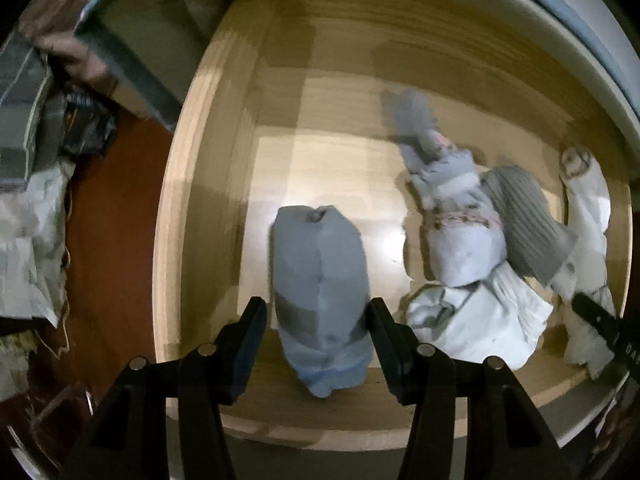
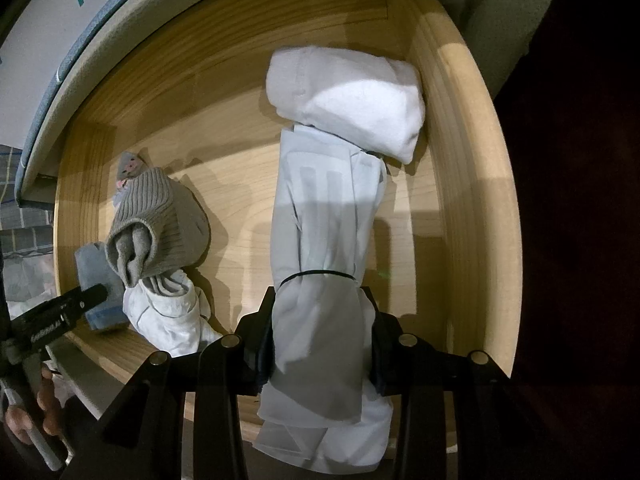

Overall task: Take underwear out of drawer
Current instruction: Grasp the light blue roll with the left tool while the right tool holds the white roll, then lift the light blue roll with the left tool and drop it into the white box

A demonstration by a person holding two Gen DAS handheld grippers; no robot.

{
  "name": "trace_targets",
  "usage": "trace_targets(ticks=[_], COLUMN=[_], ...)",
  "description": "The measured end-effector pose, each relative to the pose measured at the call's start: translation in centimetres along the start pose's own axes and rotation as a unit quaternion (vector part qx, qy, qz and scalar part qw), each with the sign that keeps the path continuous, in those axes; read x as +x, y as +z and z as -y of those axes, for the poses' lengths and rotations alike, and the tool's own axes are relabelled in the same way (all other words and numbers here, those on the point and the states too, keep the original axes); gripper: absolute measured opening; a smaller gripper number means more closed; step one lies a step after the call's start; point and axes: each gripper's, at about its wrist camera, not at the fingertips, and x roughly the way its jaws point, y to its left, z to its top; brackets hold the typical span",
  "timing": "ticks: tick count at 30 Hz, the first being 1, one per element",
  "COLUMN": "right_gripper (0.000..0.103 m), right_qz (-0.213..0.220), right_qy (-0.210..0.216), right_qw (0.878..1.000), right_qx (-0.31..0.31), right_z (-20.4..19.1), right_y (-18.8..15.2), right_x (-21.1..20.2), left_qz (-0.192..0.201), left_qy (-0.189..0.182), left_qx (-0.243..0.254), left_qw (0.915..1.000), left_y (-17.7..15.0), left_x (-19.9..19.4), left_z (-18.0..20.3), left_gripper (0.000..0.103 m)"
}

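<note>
Wooden drawer (image 1: 200,208), left hand-held gripper (image 1: 316,316) straddling blue roll (image 1: 320,280) (unclamped), right hand-held gripper (image 2: 320,320) clamping white roll (image 2: 320,240).

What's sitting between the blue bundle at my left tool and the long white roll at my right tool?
In the right wrist view, a grey ribbed knit piece atop crumpled white garments lies between the blue bundle and the long white roll.

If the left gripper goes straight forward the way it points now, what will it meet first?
The left gripper already has the blue rolled underwear between its open jaws, so it would slide further along that roll. Beyond the roll lies bare drawer floor, then probably the back wall; depth is unclear.
</note>
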Motion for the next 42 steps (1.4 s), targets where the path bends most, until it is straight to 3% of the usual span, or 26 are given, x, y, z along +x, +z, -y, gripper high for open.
trace_targets(ticks=[9, 15, 18, 22, 31, 42], right_gripper=[0.035, 0.035, 0.035, 0.035, 0.036, 0.036], right_qz=[-0.004, -0.004, -0.004, -0.004, -0.006, -0.007], right_qy=[0.002, 0.002, 0.002, 0.002, 0.000, -0.007], right_qw=[1.000, 1.000, 1.000, 1.000, 1.000, 1.000], right_qx=[0.000, -0.001, -0.001, -0.001, -0.003, -0.008], right_z=[0.0, -0.1, -0.1, -0.1, -0.2, -0.5], right_y=[0.1, 0.1, 0.1, 0.1, 0.2, 0.3], right_x=[0.1, 0.1, 0.1, 0.1, 0.2, 0.5], left_qz=[-0.034, -0.048, -0.036, -0.018, 0.035, 0.111], left_qy=[0.005, -0.014, -0.010, -0.008, 0.005, 0.016], left_qx=[0.008, 0.010, 0.011, 0.016, 0.030, 0.053], left_qw=[0.9994, 0.9987, 0.9992, 0.9997, 0.9989, 0.9923], left_y=[0.4, 0.8, 0.6, 0.2, -0.3, -2.0], left_x=[2.0, 2.4, 2.3, 1.4, -1.6, -7.3], left_z=[0.4, 0.1, 0.1, 0.6, 0.3, 0.9], left_gripper=[0.054, 0.051, 0.041, 0.037, 0.036, 0.036])
